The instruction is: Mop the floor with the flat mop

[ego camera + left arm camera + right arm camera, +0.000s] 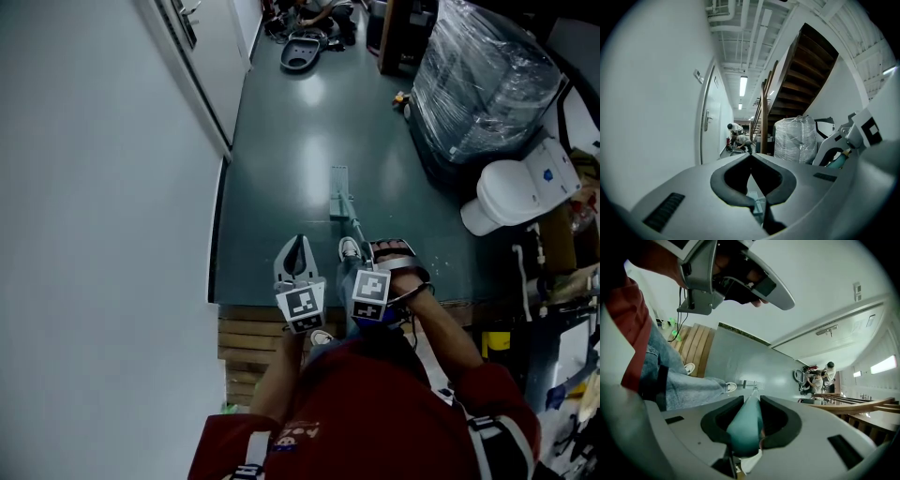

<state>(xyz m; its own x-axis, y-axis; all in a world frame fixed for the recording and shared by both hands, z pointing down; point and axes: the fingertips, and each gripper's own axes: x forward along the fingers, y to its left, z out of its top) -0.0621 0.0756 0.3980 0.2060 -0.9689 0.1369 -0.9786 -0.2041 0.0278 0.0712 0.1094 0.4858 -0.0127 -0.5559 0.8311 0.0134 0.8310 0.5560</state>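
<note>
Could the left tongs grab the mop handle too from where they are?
Probably yes. The left tongs hang close beside the handle with nothing between, though they are shut and would need to open. The right tongs already grip it.

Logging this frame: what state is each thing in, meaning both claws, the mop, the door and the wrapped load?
left claw: shut, nothing in it.
right claw: shut on the mop handle.
mop handle: gripped, slanting down to the head.
flat mop head: lying flat on the floor.
door: closed.
bundle: wrapped in plastic film.
</note>
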